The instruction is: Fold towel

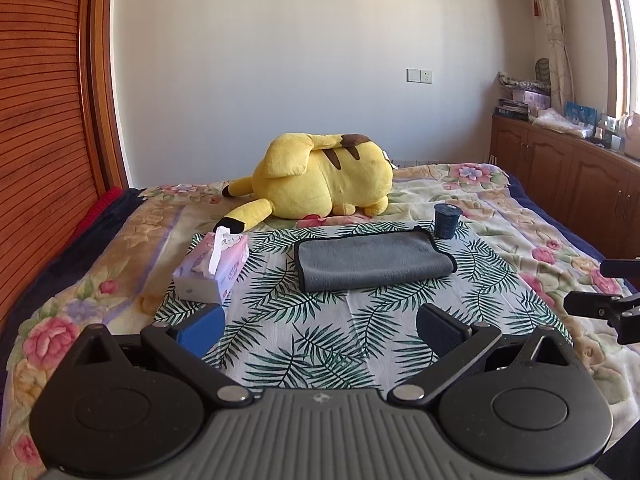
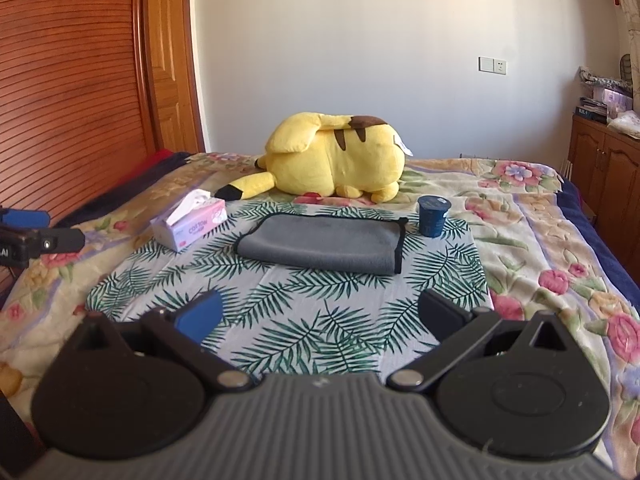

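Towel (image 1: 372, 262) lies flat, folded on the bed, ungrasped.
Both grippers' fingers (image 1: 202, 328) are held wide, near; an edge must be pinched next.

My left gripper (image 1: 320, 330) is matt black plastic with small bright metal pivot pins, a ribbed grey rubbery-looking plate at its near edge, and one blue and one dark textured pad. My right gripper (image 2: 318, 318) has the same finish. The grey towel (image 1: 372, 262) is soft, matt, short-pile cloth with a black stitched edging. It lies on a thin, smooth, leaf-printed sheet (image 1: 320, 340), which covers a thick, fuzzy floral blanket (image 1: 560, 248). The yellow toy (image 1: 324, 178) at the far side is plush. The tissue box (image 1: 212, 268) on the left is slightly glossy card with soft white paper sticking out. The dark cup (image 1: 446, 220) on the right looks like smooth plastic. The slatted door (image 2: 68, 80) is varnished wood with a mild sheen.
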`<act>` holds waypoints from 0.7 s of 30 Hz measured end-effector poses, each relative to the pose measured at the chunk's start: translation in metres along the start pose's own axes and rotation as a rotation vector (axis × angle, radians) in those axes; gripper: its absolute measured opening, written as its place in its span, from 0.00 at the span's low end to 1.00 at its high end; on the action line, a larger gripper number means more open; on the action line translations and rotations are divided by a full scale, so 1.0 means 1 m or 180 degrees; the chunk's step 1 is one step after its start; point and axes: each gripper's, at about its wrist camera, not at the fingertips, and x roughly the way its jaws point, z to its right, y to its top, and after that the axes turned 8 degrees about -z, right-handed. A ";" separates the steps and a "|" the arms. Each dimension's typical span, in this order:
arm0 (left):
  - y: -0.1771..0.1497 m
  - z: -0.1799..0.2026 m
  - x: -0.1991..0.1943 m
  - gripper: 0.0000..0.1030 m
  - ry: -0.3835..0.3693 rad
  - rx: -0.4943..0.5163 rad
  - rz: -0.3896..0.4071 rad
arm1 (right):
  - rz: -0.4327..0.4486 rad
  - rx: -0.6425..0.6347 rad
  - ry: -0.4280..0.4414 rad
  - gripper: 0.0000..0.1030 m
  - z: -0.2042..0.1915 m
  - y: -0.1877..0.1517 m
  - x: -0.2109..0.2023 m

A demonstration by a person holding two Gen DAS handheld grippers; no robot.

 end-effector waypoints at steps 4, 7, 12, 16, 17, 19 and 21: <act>-0.013 0.003 -0.003 0.81 -0.0033 -0.0045 -0.0030 | -0.0023 0.0059 -0.0022 1.00 -0.002 -0.009 -0.005; -0.022 0.005 -0.007 0.81 -0.0025 -0.0039 -0.0030 | -0.0036 0.0096 -0.0036 1.00 -0.005 -0.015 -0.008; -0.035 0.008 -0.012 0.81 0.0044 0.0006 0.0026 | -0.0018 0.0108 -0.0067 1.00 -0.008 -0.024 -0.011; -0.046 0.010 -0.015 0.81 0.0067 0.0001 0.0071 | 0.0030 0.0082 -0.0101 1.00 -0.011 -0.032 -0.012; -0.049 0.010 -0.015 0.81 0.0090 0.0002 0.0087 | 0.0043 0.0067 -0.0113 1.00 -0.012 -0.034 -0.013; -0.053 0.011 -0.016 0.81 0.0147 -0.0006 0.0103 | 0.0055 0.0050 -0.0133 1.00 -0.013 -0.037 -0.013; -0.056 0.010 -0.016 0.81 0.0193 -0.0025 0.0143 | 0.0064 0.0054 -0.0137 1.00 -0.013 -0.039 -0.014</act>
